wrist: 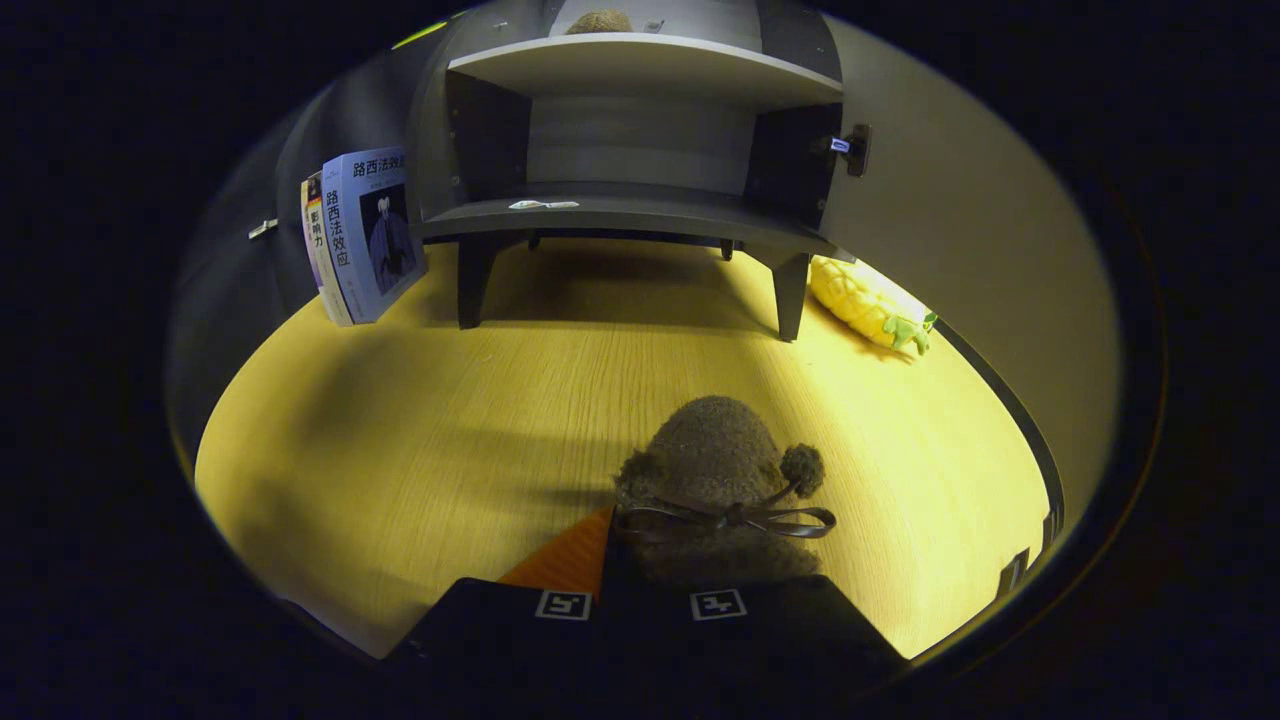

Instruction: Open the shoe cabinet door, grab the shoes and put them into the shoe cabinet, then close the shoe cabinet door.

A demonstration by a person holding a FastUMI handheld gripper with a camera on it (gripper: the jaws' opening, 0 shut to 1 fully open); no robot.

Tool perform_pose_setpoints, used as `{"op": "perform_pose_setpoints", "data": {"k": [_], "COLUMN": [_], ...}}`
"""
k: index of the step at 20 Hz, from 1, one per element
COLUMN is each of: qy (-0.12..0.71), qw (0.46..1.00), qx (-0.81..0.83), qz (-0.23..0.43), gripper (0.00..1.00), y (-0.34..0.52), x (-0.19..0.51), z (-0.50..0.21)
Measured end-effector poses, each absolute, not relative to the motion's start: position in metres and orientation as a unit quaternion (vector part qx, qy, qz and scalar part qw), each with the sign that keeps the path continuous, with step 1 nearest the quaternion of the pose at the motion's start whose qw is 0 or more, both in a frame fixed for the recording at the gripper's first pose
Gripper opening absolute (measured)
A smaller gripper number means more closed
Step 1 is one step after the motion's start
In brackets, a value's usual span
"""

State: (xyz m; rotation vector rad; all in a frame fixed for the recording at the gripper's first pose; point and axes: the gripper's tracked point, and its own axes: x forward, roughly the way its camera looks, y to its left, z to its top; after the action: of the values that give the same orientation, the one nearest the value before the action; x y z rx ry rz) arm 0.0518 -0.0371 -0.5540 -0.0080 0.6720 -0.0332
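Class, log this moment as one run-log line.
gripper: shut on shoe | shoe: brown, fuzzy, between fingers | shoe cabinet: door open, beyond fingers

Hand-held gripper [645, 590]: a broad, dark, flat-topped body with sloping sides that widens toward its base. Two square fiducial markers [563, 604] sit side by side on its upper face, each a white square carrying a black blocky pattern, one per finger. The finish is matte and plain; no cables or screws can be made out.
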Motion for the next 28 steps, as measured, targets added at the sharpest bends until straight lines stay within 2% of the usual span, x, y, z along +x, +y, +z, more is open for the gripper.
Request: {"op": "perform_pose_setpoints", "data": {"k": [1, 9, 21, 28], "qy": [0.335, 0.313, 0.205, 0.142], "qw": [0.942, 0.949, 0.979, 0.99], "qx": [-0.005, -0.018, 0.01, -0.007], "qz": [-0.015, -0.01, -0.015, 0.002], "gripper": [0.05, 0.05, 0.05, 0.05], "y": [-0.037, -0.039, -0.041, -0.025], "x": [0.058, 0.045, 0.037, 0.041], "z": [-0.563, -0.517, -0.319, -0.228]}}
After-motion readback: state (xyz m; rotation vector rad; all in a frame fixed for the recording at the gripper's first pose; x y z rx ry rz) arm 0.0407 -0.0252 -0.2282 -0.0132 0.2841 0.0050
